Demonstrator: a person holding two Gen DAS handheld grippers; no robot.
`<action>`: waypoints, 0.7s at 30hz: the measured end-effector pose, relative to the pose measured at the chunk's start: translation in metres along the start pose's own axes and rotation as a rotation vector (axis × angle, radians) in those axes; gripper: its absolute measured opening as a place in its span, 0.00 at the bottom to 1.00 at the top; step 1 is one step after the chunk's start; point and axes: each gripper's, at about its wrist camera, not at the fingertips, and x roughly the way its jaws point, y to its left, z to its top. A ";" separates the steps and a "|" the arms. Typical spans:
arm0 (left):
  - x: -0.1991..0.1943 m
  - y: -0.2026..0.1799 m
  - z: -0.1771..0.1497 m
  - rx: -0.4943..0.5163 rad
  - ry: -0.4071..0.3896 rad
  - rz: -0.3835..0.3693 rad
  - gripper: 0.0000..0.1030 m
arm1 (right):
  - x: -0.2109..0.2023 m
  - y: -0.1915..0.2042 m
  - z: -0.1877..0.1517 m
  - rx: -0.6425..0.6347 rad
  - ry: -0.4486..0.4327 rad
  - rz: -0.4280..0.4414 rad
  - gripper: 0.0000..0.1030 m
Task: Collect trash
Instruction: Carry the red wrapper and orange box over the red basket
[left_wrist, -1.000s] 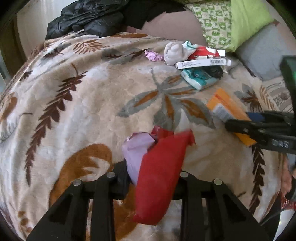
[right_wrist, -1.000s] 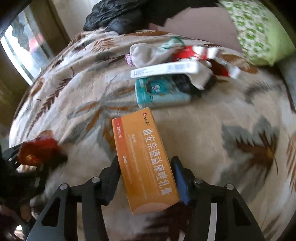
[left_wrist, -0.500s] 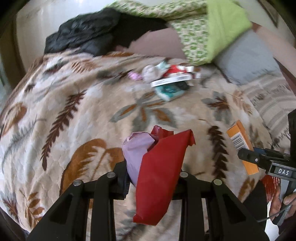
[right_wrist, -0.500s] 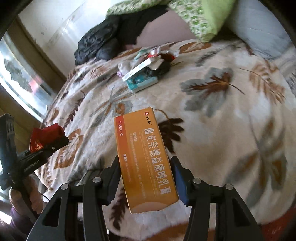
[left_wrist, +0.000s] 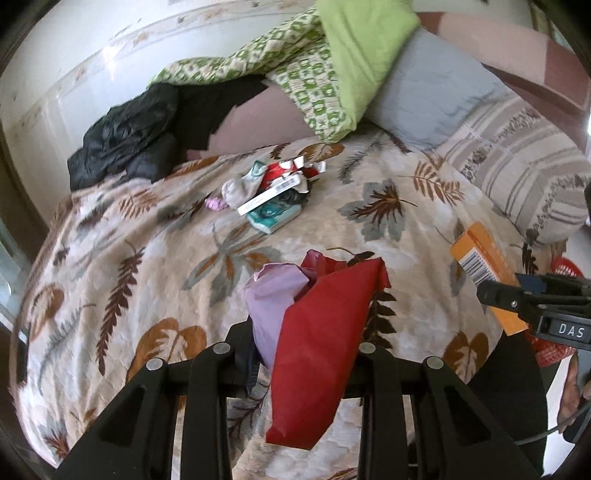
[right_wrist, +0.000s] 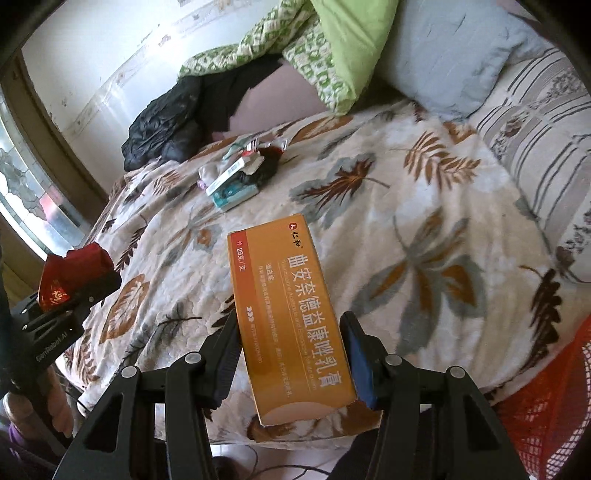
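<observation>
Both tongs are loaded: left tongs (left_wrist: 306, 354) grasp red wrapper (left_wrist: 317, 332), right tongs (right_wrist: 291, 354) clench orange box (right_wrist: 291, 314), long axis forward. Red mesh basket (right_wrist: 546, 406) sits nearest the right, off the bed's (right_wrist: 406, 206) near edge.

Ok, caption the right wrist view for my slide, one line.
Right gripper clamps an orange medicine box above a leaf-print blanket; remaining trash pile lies beyond.

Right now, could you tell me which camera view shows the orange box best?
The right wrist view: the orange box fills the centre, its printed face fully readable, clamped between the right gripper fingers. The left wrist view shows only the box's barcode end at the far right edge, partly hidden behind that gripper.
</observation>
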 end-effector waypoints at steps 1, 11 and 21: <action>-0.001 -0.004 0.000 0.012 -0.001 0.005 0.28 | -0.003 0.000 -0.001 0.000 -0.005 -0.002 0.55; 0.003 -0.044 0.010 0.089 0.003 -0.048 0.28 | -0.026 -0.026 -0.008 0.046 -0.039 -0.066 0.55; 0.013 -0.097 0.022 0.176 0.019 -0.144 0.28 | -0.056 -0.081 -0.025 0.169 -0.072 -0.148 0.55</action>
